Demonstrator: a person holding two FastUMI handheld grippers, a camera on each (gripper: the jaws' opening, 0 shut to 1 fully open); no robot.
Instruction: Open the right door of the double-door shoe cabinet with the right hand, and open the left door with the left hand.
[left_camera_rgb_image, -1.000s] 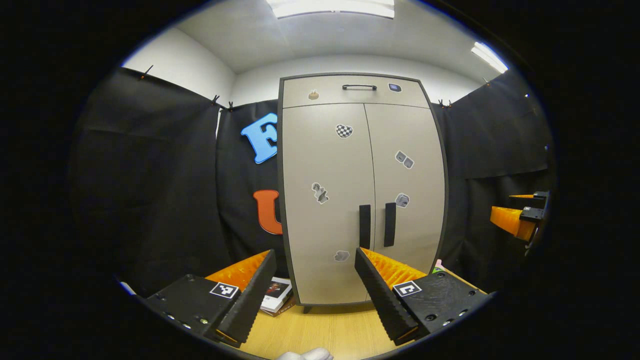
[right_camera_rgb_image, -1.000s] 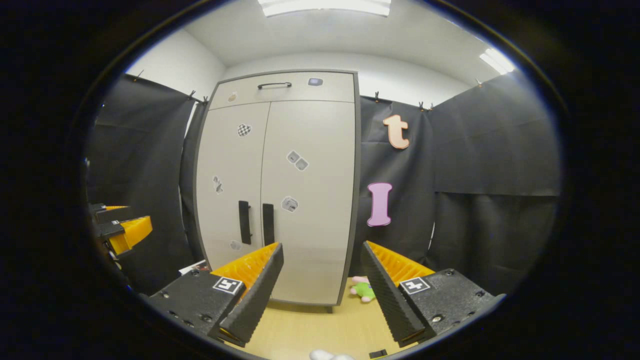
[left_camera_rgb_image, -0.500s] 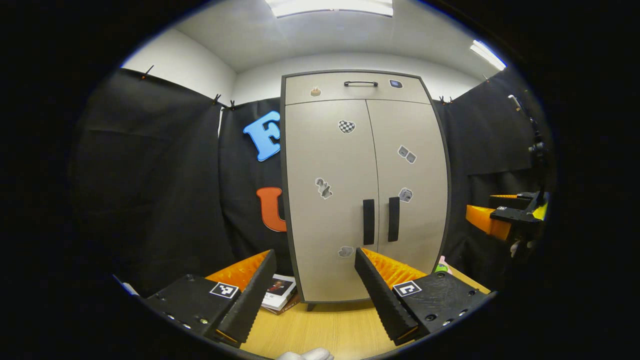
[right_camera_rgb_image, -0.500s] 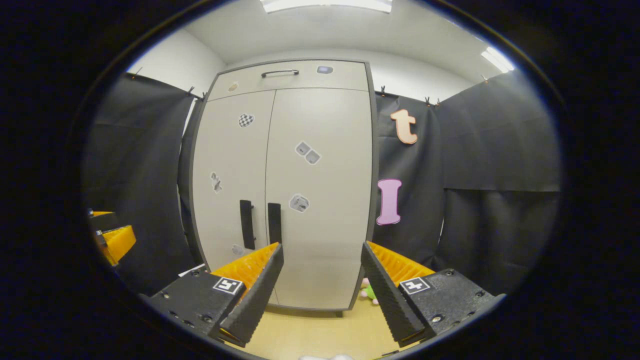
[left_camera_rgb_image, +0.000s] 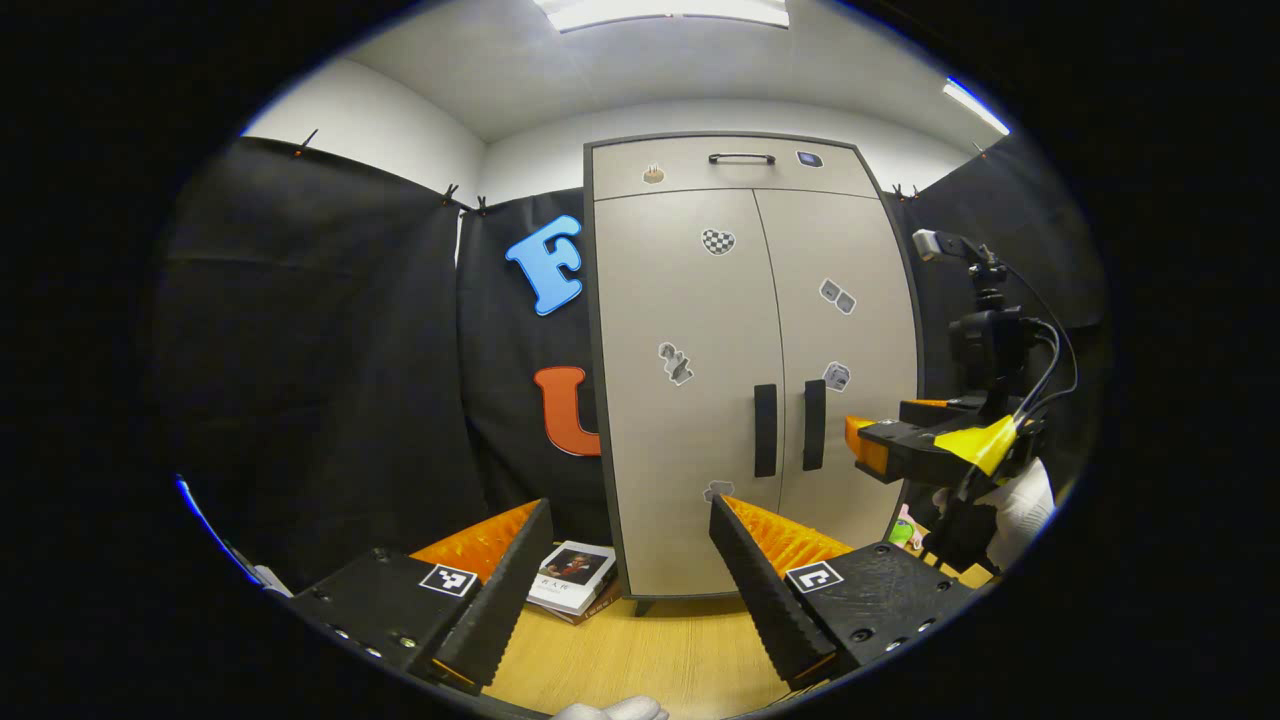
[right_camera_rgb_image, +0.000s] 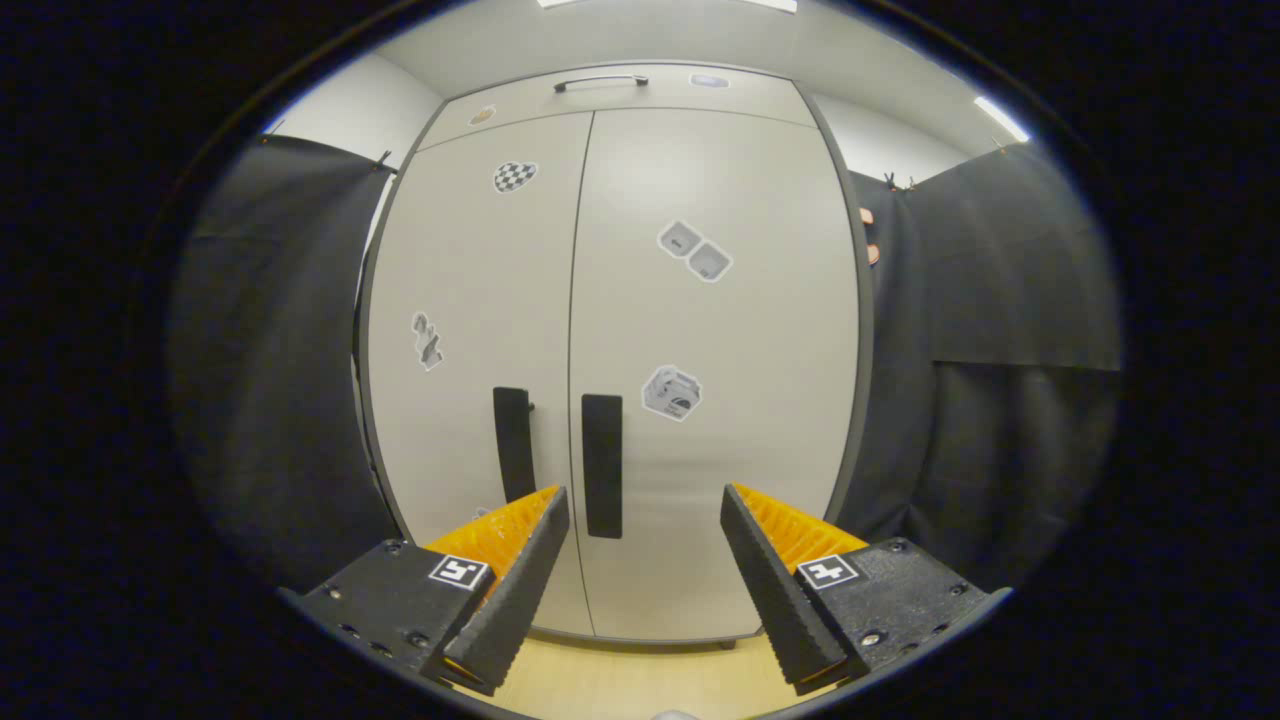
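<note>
Shoe cabinet (right_camera_rgb_image: 620, 330) upright on wood floor (left_camera_rgb_image: 650, 655), both doors closed. Right door (right_camera_rgb_image: 715, 370), left door (left_camera_rgb_image: 685, 380), handles side by side. Right gripper (right_camera_rgb_image: 640, 510) wide, near right handle (right_camera_rgb_image: 601, 464); left gripper (left_camera_rgb_image: 625, 525) wide, empty.

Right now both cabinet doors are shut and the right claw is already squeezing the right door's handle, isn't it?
Not quite. Both doors are shut, but the right claw is not squeezing anything. The right gripper view shows it open, short of the cabinet, with the right door's handle ahead of it and nothing between its fingers. The left door's handle is untouched too.
</note>
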